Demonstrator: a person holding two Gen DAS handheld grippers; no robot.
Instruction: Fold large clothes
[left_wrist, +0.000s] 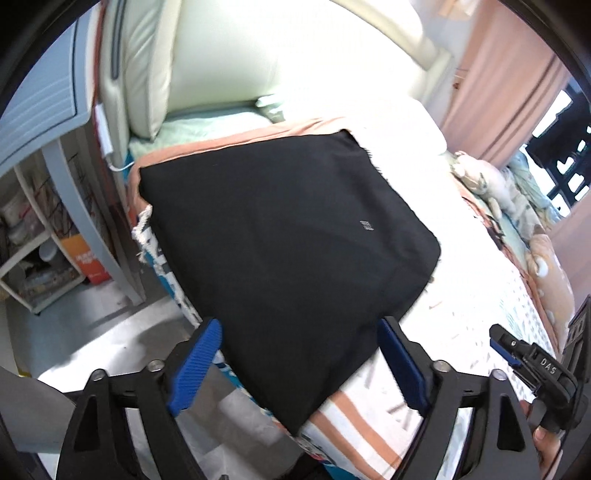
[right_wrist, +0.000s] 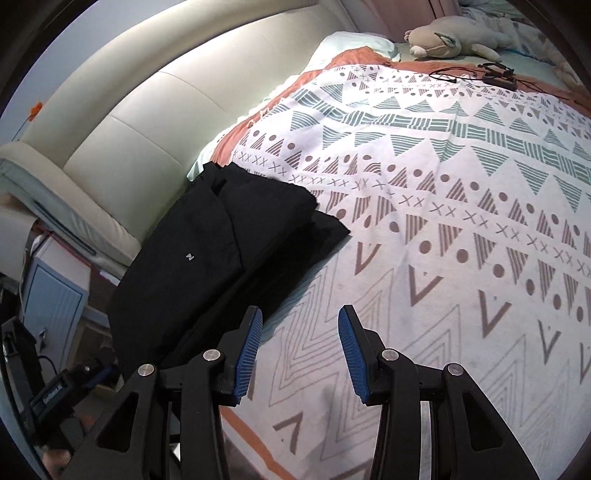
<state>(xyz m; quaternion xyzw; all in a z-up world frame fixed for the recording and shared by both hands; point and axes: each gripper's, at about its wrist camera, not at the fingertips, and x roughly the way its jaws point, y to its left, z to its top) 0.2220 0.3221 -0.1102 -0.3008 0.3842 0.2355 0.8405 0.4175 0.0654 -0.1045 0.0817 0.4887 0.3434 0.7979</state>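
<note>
Black clothes (left_wrist: 280, 236) lie folded flat on bed (right_wrist: 424, 229), near side edge by headboard (right_wrist: 122, 122). Left tongs (left_wrist: 299, 358) wide, empty, over near corner. Right tongs (right_wrist: 301, 350) wide, empty, just beside cloth. Next: pinch 2 near corners, lift both evenly, fold w/o wrinkles

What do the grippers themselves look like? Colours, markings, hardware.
Both grippers, left gripper and right gripper, match: black angular linkage arms with triangular cut-outs, silver pivot bolts, and ribbed blue finger pads. In the left wrist view, the other gripper's body reads "DAS" in white.
</note>
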